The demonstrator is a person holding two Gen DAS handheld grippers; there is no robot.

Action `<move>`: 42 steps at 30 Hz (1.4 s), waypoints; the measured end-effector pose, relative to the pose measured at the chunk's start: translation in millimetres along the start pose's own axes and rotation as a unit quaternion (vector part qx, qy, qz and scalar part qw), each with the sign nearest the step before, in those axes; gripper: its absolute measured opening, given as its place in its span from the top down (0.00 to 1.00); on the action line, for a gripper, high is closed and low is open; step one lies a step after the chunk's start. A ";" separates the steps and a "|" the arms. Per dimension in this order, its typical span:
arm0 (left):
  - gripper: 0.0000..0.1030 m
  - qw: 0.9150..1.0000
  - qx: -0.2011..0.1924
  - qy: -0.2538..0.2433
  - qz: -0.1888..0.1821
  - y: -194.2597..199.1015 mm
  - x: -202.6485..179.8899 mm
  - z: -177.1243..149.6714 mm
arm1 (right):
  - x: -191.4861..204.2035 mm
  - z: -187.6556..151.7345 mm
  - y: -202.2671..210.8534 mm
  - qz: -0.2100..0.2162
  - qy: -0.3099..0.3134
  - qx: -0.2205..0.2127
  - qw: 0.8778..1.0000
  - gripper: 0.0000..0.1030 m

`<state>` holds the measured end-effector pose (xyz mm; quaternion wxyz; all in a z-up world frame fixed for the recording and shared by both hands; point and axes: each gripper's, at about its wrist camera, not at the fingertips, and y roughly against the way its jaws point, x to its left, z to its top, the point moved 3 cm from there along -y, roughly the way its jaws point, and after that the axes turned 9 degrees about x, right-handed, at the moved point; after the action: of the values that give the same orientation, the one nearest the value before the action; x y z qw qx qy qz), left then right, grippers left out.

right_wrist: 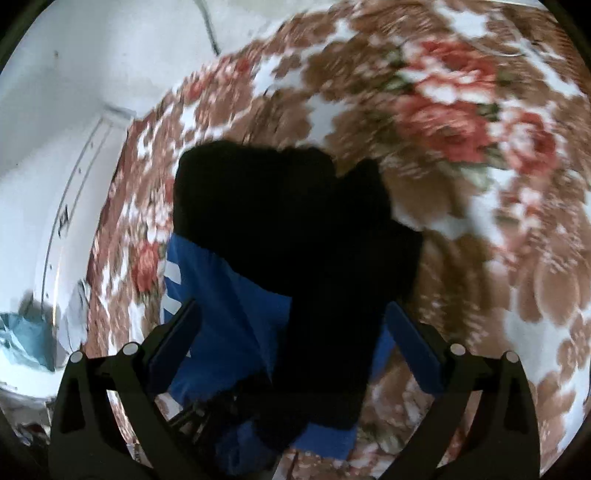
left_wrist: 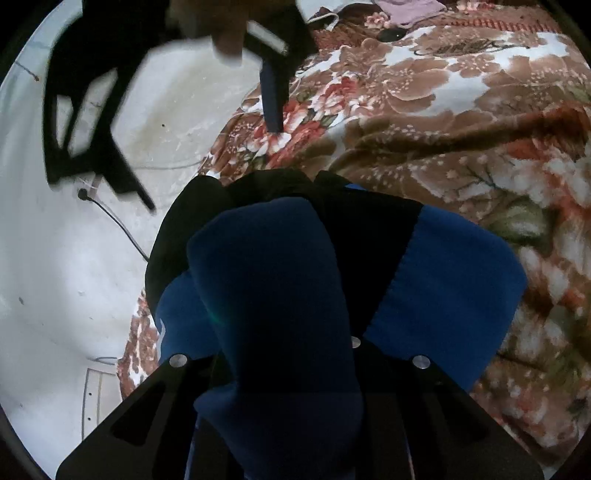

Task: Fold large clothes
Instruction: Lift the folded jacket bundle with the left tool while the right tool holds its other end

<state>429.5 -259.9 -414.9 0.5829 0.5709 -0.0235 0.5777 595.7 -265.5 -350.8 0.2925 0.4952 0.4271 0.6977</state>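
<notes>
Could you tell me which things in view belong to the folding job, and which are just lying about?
Part of the job:
blue and black garment
left gripper, shut on it
right gripper, open around it
floral blanket, the work surface

Lying about:
pink cloth
black cable on the floor
black chair

Both of my pictures are round and bent at the edges, with black corners. The light is soft and a bit dim. The white floor (left_wrist: 66, 266) at the left of my left view looks brightest. The blue and black garment (left_wrist: 280, 295) is so dark that its folds barely show. My other fingers (left_wrist: 271, 92) at the top of that view are smeared with blur. In my right view the flowery blanket (right_wrist: 461, 110) is streaky and fuzzy, most of all at the upper right.
</notes>
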 end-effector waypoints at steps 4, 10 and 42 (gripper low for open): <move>0.89 1.000 -0.007 0.004 -0.004 1.1 0.7 -0.3 | 2.7 11.4 -25.9 0.036 -0.011 0.026 0.999 0.05; 0.89 1.000 -0.017 0.011 -0.015 3.0 4.2 -4.1 | 5.5 20.5 -45.5 0.064 -0.022 0.048 0.997 0.04; 0.88 0.997 -0.022 0.043 -0.067 5.3 23.3 -10.7 | 15.5 23.4 -62.7 0.137 -0.035 0.087 0.986 0.87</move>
<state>426.7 -239.1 -399.2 0.6331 0.5326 0.0274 0.5610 611.6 -216.4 -396.1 0.1648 0.5970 0.4032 0.6737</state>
